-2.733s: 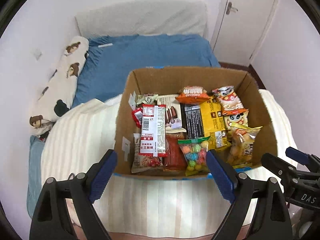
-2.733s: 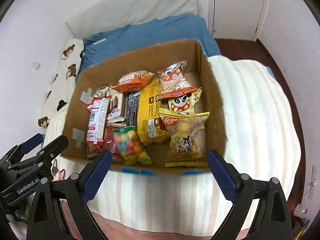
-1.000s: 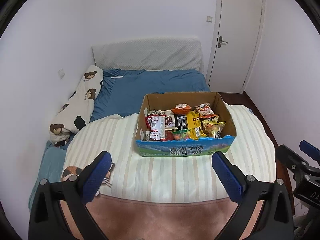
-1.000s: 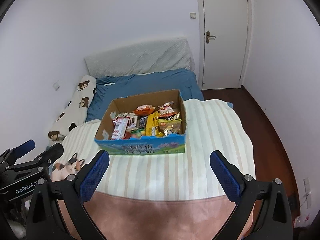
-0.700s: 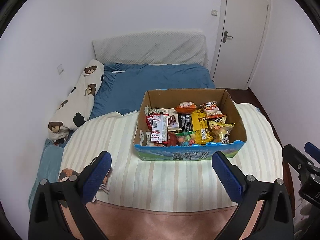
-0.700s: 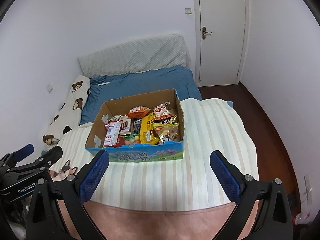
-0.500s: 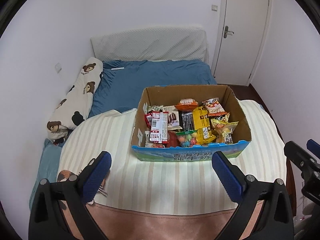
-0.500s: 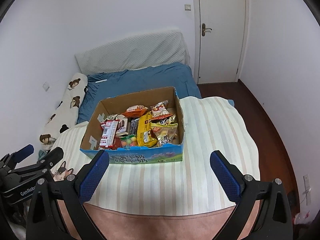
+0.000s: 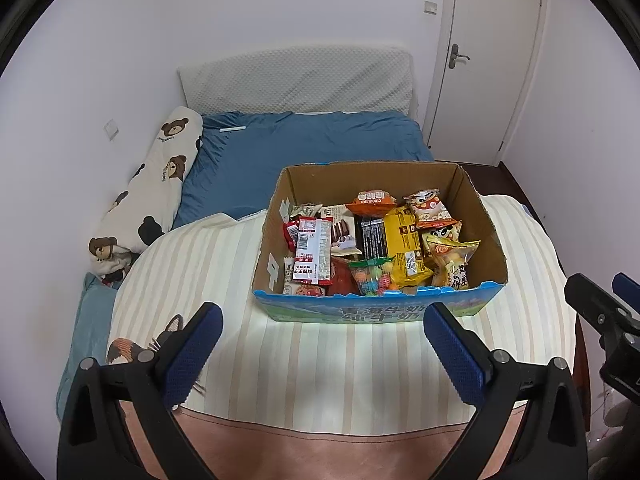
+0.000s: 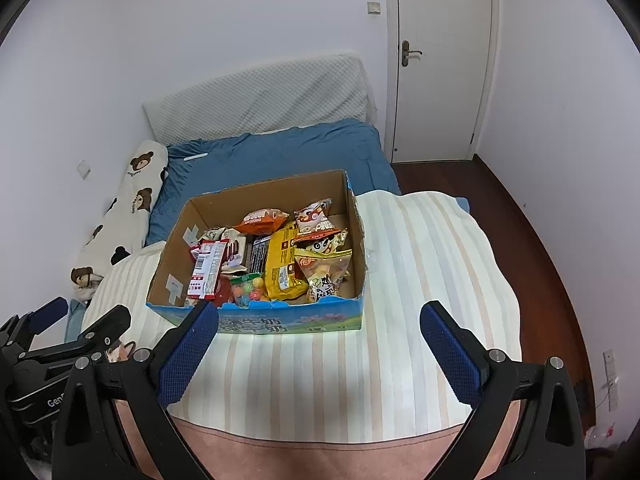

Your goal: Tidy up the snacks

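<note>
A cardboard box [image 9: 486, 208] [image 10: 172, 248] with a blue printed front sits on a striped blanket. It holds several snack packets: a red and white bar [image 9: 314, 254] [image 10: 208, 266], a yellow bag [image 9: 406, 246] [image 10: 282, 262], a pack of coloured candy balls [image 9: 372, 276] [image 10: 248, 290] and an orange bag [image 9: 370, 201] [image 10: 260, 216]. My left gripper [image 9: 320, 346] hangs open in front of the box, holding nothing. My right gripper [image 10: 318, 346] is open too, its left fingertip overlapping the box's front edge in view.
The striped blanket [image 9: 352, 364] [image 10: 424, 248] covers a round surface with a pink edge. Behind lie a blue bed [image 9: 312, 144], a bear-print pillow [image 9: 156, 184] and a white headboard cushion [image 10: 260, 100]. A closed door [image 10: 440, 60] and dark wooden floor [image 10: 516, 208] are at the right.
Both grippers were close over the box, pulled far back and up by one second ago, and have since come closer again. Both stay open. The snacks have not moved.
</note>
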Tool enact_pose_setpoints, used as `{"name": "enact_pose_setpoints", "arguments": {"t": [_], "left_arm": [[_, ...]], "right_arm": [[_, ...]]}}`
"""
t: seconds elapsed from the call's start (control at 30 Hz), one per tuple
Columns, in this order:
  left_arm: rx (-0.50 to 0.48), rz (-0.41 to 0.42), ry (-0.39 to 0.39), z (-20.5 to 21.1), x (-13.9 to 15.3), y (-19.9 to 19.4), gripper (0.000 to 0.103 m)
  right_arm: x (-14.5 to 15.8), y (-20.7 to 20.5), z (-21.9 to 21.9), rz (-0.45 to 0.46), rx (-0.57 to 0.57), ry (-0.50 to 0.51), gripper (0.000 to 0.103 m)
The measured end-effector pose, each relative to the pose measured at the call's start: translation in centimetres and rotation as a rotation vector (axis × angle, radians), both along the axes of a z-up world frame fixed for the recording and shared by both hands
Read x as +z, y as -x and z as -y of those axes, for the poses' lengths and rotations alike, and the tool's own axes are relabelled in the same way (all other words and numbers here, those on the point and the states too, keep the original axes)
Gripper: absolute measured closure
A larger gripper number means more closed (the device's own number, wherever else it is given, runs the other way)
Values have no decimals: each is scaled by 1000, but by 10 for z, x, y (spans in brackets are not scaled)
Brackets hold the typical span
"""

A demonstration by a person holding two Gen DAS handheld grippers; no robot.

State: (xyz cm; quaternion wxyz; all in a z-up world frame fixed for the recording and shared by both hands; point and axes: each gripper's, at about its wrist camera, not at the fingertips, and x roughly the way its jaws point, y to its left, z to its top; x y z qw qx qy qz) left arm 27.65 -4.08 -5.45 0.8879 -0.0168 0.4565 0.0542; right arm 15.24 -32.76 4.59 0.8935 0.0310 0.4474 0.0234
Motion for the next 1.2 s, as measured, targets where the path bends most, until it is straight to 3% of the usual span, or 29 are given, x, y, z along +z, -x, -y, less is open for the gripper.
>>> {"name": "enact_pose_setpoints", "arguments": {"t": [1.2], "left_arm": [[-2, 19, 19, 1, 14, 2, 0]], "right_arm": [[2, 2, -3, -6, 11, 4, 0]]}}
